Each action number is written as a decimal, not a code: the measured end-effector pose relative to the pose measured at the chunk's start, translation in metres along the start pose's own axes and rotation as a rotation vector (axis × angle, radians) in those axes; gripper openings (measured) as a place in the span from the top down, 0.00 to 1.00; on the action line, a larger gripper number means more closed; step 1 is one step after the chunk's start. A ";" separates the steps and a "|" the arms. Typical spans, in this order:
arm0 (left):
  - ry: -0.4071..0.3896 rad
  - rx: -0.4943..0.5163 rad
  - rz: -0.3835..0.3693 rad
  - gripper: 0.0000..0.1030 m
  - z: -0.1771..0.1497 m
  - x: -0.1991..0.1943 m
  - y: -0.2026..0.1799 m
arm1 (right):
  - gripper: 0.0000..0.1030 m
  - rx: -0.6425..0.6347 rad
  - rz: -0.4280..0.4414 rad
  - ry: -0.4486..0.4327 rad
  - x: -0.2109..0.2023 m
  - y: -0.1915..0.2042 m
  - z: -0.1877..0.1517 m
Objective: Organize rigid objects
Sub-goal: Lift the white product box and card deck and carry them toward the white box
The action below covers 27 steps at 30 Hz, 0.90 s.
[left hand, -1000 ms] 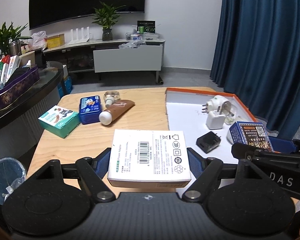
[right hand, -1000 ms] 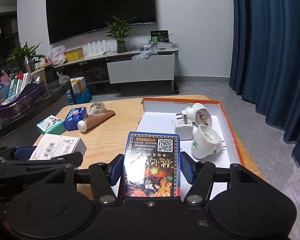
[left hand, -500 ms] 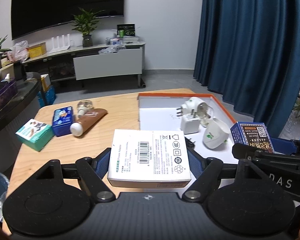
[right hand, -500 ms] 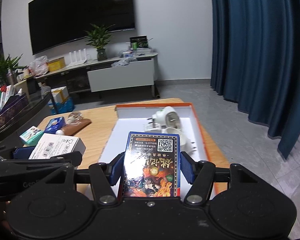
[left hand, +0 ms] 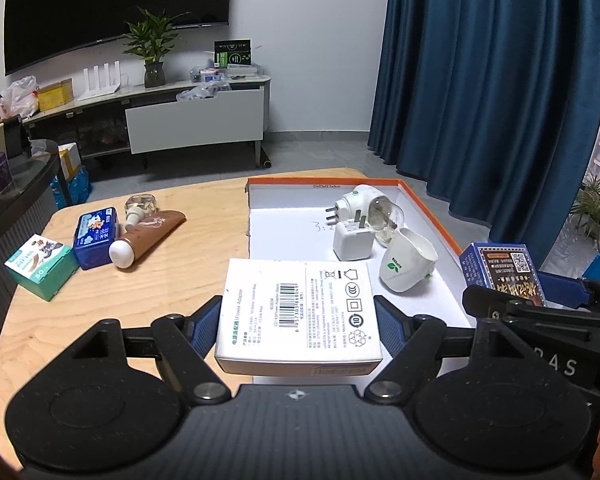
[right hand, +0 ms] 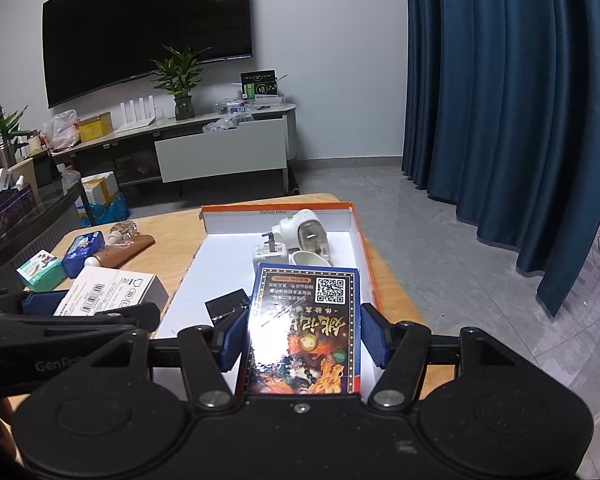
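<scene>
Nearest to me, my left gripper clamps the white cardboard power-adapter box between its blue pads; my right gripper clamps the dark blue printed carton with a QR code. Both hang above the near end of the orange-rimmed white shallow tray.

Change over the last second: both views have swung right. The tray now sits centred ahead, and the wooden table with its leftover items has slid to the left. Grips unchanged.

I read this as carry nearly done, release next.

Already in the tray: black adapter, white cube charger, white cup-shaped plug-in, white plug-in with clear bottle.

Farther left, still on the table: 1 teal box, 1 blue tin, 1 brown tube, 1 clear bottle.
</scene>
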<state>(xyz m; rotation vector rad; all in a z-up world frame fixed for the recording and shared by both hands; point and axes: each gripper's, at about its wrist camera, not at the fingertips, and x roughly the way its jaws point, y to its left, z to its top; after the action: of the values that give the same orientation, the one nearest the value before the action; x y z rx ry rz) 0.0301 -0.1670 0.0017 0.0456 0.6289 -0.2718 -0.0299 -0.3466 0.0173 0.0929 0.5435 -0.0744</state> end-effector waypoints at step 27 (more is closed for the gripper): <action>0.033 -0.008 -0.025 0.23 0.011 0.013 -0.003 | 0.30 -0.009 -0.019 0.040 0.015 -0.007 0.001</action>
<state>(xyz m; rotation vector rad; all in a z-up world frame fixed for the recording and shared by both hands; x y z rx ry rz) 0.0462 -0.1744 0.0029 0.0344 0.6637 -0.2931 -0.0172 -0.3546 0.0101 0.0803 0.5842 -0.0887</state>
